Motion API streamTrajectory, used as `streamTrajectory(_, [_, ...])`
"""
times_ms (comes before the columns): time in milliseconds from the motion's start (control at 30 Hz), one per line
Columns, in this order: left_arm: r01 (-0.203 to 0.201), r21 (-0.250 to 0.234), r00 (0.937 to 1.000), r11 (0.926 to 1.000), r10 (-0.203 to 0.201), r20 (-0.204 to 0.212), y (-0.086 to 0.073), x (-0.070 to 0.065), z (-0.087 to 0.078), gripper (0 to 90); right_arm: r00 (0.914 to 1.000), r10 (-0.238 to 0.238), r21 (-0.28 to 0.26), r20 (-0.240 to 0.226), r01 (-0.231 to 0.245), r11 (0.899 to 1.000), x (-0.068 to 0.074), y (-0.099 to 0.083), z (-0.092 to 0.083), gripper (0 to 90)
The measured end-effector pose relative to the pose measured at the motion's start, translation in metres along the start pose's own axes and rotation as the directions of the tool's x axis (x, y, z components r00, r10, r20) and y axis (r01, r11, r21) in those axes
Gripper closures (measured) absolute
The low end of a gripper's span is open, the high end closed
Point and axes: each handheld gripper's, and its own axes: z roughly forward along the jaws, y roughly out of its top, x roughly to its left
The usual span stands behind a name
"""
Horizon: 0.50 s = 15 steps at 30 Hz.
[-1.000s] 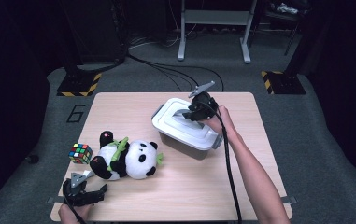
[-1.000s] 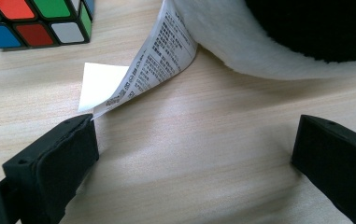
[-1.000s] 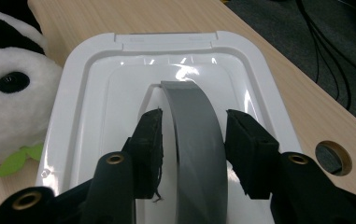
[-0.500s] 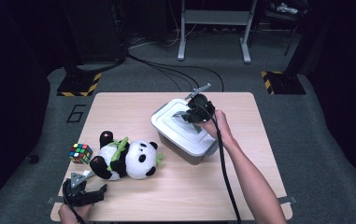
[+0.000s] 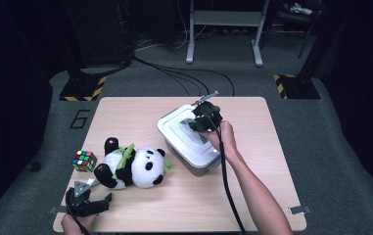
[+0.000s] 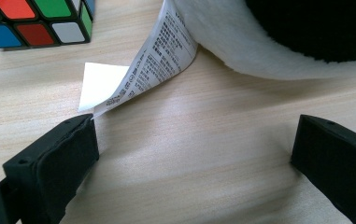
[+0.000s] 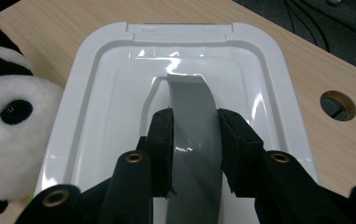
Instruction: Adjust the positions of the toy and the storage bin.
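Note:
A white lidded box [image 5: 176,131] sits at the table's middle right. Its lid [image 7: 101,93] has a grey strap handle [image 7: 192,102] along its centre. My right gripper [image 7: 194,135] has just been closing, and its pads now press on both sides of that handle; from above the right gripper [image 5: 201,120] sits over the lid. A plush panda [image 5: 135,166] lies at the front left. My left gripper [image 6: 194,149] rests open on the table in front of the panda [image 6: 269,42], its left jaw touching the paper tag [image 6: 152,60].
A colour cube [image 5: 84,160] stands left of the panda, near the table's left edge, and the cube [image 6: 35,21] also appears beyond the tag. A round cable hole [image 7: 337,105] is in the tabletop beside the box. Bare wood [image 5: 272,171] lies right of the box.
My right gripper has slid a little to the left over the lid and closed on the handle. The left gripper has not moved.

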Motion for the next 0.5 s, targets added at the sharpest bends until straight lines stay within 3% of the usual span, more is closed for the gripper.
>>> streamTrajectory(233, [-0.001,0.0,1.0,1.0,0.001,-0.002,0.0,0.0,-0.0001,0.5,0.9998,0.022,-0.003,0.003,-0.022,1.0,0.0031,0.0012,0.0018,66.7])
streamTrajectory(500, [0.001,-0.004,1.0,1.0,-0.001,-0.002,-0.0003,0.0002,-0.0001,0.6,0.9997,0.0,-0.009,0.023,0.0,1.0,0.0064,0.0031,0.0043,66.8])
